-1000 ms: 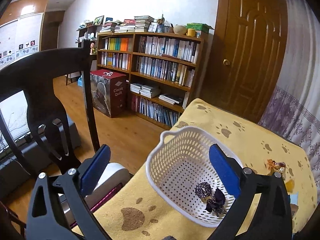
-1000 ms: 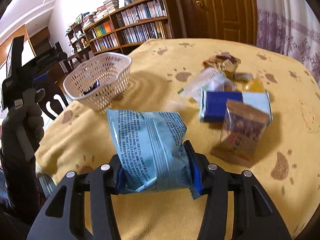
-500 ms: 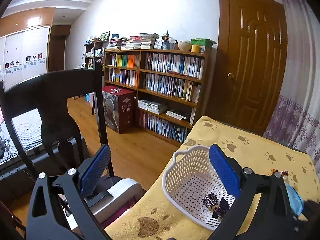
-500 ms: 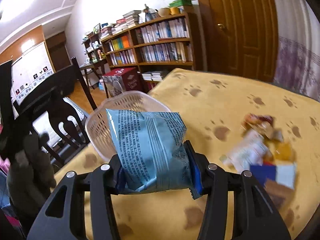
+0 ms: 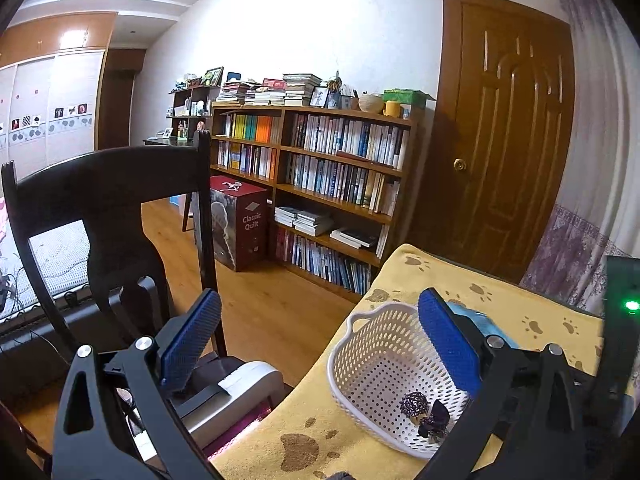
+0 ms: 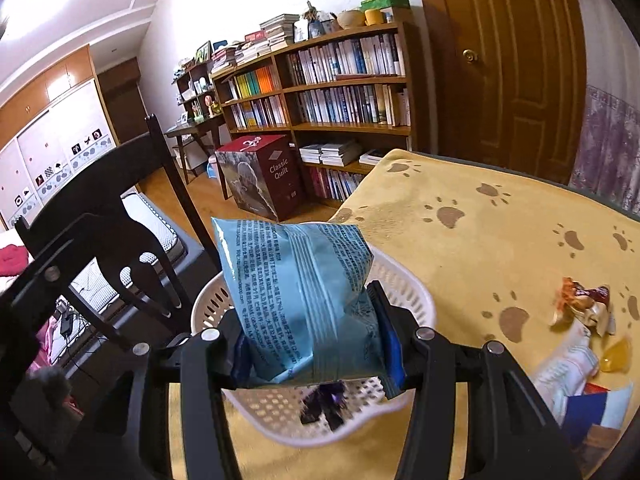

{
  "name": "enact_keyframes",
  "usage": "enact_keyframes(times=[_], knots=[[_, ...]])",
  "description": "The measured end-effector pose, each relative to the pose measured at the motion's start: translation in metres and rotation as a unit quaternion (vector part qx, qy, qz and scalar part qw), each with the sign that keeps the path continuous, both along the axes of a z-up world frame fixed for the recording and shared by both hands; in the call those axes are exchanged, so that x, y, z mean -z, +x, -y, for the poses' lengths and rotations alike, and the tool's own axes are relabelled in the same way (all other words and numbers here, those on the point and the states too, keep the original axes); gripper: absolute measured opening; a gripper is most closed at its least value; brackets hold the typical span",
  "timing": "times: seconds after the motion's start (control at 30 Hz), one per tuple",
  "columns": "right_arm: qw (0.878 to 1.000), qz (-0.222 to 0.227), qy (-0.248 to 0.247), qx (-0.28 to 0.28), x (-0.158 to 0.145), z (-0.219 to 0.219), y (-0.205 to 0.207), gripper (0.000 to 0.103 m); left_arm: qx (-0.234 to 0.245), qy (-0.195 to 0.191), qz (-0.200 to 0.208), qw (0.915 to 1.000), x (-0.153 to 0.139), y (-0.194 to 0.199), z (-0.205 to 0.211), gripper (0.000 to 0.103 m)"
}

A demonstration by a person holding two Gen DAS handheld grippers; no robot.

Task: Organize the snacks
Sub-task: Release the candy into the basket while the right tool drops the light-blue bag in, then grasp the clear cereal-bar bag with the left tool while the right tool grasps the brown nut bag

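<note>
Left wrist view: a dark wooden chair [image 5: 112, 216] stands at far left, beside the worktop [image 5: 520, 312], which carries a yellow cloth printed with brown paw marks. The left hand-held gripper [image 5: 320, 344] has its blue-padded jaws wide apart, holding nothing, positioned over the worktop's edge, with its right pad in front of the white perforated basket [image 5: 372, 360]. This view alone shows the basket floor clearly: two small dark-wrapped sweets [image 5: 424, 410] lie near its right-hand wall. A sliver of light blue shows behind the right pad, above the basket's far rim. Right wrist view: the right hand-held gripper [image 6: 312, 344] is clamped on a light blue snack bag [image 6: 300, 300], one pad on each lower side. The bag is puffed, upright, with a crimped top seam, a vertical back seam and fine dark print facing the camera. It is held above the white basket, whose rim shows to either side and below it; whether it touches the basket cannot be told. Dark wrappers show on the basket floor beneath the bag. Only this view shows the remaining snacks at far right on the worktop, apart from the basket: a crumpled brown-and-orange wrapper [image 6: 580, 304], a white packet [image 6: 568, 368], a small yellow piece [image 6: 614, 356] and a dark blue pack [image 6: 588, 412].
</note>
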State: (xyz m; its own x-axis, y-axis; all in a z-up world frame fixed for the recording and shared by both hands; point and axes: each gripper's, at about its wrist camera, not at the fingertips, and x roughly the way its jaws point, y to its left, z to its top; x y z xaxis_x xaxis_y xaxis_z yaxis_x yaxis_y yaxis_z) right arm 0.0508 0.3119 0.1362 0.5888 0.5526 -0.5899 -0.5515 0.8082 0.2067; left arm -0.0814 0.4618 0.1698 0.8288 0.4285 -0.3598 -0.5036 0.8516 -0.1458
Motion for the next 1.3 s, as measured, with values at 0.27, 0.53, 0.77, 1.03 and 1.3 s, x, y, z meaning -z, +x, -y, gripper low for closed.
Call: enact_keyframes(times=[0.27,0.53,0.77,1.03,1.3], knots=[[1.000,0.000,-0.002,0.002,0.007,-0.008,0.004,0.067,0.006,-0.004,-0.003,1.0000,-0.001,0.001,0.003,0.100],[0.999,-0.010,0.008,0.038,0.021,0.020,0.000,0.067,0.018,0.003,-0.010,0.9998,0.002,0.007,0.012,0.100],[0.997,-0.012,0.008,0.076,0.036,0.052,-0.013,0.067,0.033,0.010,-0.016,0.9993,0.005,0.010,0.024,0.100],[0.991,0.016,-0.007,0.135,0.039,0.106,-0.033,0.067,0.060,0.025,-0.028,0.9975,0.010,0.017,0.048,0.100],[0.974,0.050,-0.041,0.217,0.044,0.172,-0.058,0.067,0.075,0.037,-0.035,0.9959,0.012,0.019,0.070,0.100]])
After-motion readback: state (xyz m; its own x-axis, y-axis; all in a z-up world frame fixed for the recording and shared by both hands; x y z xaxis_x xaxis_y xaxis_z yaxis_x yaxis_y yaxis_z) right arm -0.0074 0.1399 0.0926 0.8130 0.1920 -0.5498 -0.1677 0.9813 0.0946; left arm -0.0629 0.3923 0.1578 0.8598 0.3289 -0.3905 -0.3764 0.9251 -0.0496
